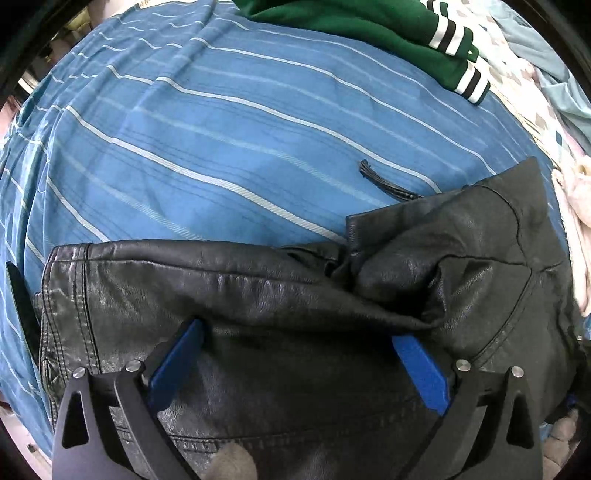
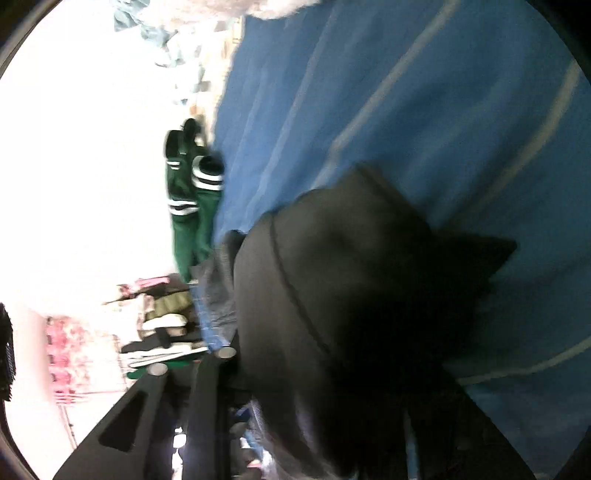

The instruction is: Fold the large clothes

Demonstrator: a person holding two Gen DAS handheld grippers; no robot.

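While the blue striped sheet [image 1: 221, 122] lies smooth and woven, your black leather jacket [image 1: 295, 314] sits bunched on it, glossy and stiff, hardly folded. Your left claw [image 1: 295, 354] gapes wide, holding nothing. In the blurred right view, your right claw [image 2: 332, 387] seems draped in jacket; I cannot tell its grip. A green garment [image 1: 369, 26] waits beyond.
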